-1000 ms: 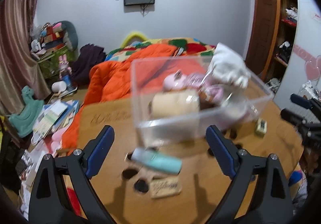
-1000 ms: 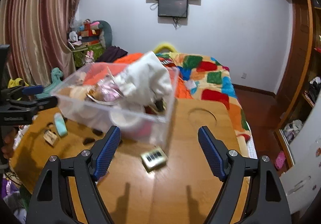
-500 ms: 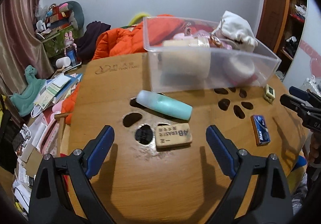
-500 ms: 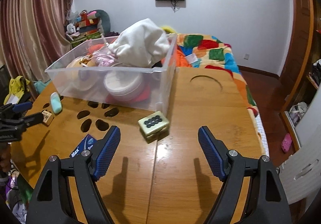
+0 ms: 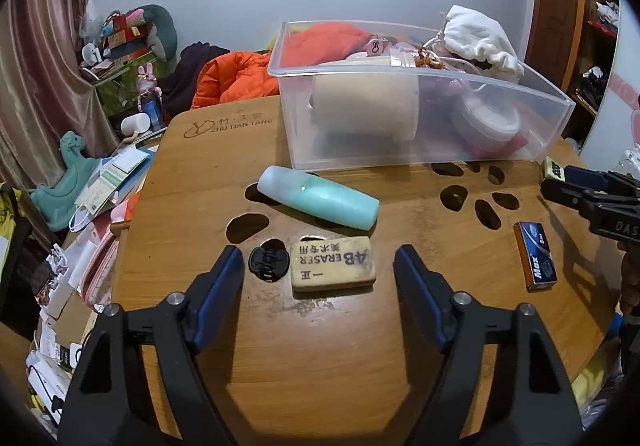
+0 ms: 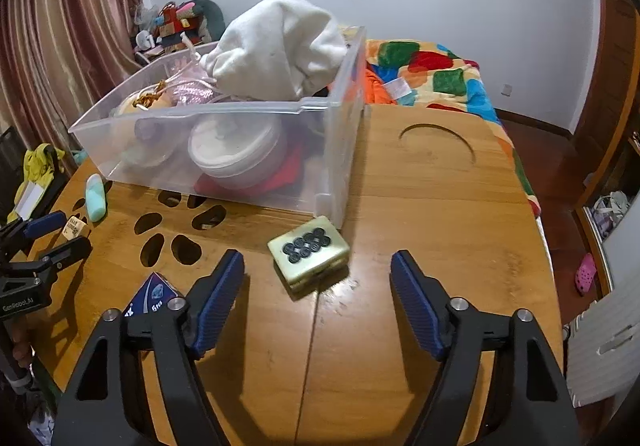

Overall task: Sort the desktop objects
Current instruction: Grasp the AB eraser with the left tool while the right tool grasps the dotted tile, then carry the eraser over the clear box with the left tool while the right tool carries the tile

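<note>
Left wrist view: left gripper (image 5: pixel 319 266) over the desk (image 5: pixel 320 366), jaws closing, untouched eraser (image 5: pixel 333 264) between them beside a teal bottle (image 5: pixel 318 197); right wrist view: right gripper (image 6: pixel 317 270), jaws closing around an untouched small green case (image 6: pixel 308 252) near the clear bin (image 6: pixel 240 110).

Left wrist view: bin (image 5: pixel 420 150) at the far side of the table (image 5: pixel 320 366). Before it a bottle (image 5: pixel 320 198) lies on its side; nearer, an eraser (image 5: pixel 333 264) with a hair clip (image 5: pixel 269 264) just left. Small box (image 5: pixel 536 255) well to the right. Right wrist view: keypad case (image 6: pixel 308 252) near the bin's front corner; cloth (image 6: pixel 280 50) heaped in the bin.
</note>
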`<move>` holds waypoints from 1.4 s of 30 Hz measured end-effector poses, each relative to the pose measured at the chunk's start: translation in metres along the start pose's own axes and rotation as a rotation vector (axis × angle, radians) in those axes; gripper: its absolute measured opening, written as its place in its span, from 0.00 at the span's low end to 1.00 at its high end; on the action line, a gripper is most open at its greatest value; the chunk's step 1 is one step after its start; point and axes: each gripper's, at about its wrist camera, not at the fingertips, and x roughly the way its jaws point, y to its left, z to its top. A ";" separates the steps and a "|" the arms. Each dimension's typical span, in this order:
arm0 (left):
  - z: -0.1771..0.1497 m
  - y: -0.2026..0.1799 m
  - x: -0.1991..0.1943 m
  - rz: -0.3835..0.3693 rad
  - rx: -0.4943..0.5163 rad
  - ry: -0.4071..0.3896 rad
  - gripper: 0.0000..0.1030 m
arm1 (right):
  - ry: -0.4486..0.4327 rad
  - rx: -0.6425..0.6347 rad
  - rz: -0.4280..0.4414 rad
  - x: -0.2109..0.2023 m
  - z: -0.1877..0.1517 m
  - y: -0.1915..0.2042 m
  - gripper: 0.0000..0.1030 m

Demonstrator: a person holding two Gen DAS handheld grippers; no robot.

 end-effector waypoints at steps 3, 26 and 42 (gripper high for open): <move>0.000 0.000 0.000 0.007 -0.004 -0.010 0.67 | -0.001 -0.024 -0.015 0.005 0.001 0.005 0.61; -0.001 0.007 -0.008 -0.063 -0.046 -0.019 0.38 | -0.026 0.005 0.040 -0.002 -0.003 0.003 0.36; 0.018 -0.006 -0.036 -0.075 -0.015 -0.097 0.38 | -0.105 0.037 0.092 -0.032 0.005 0.002 0.36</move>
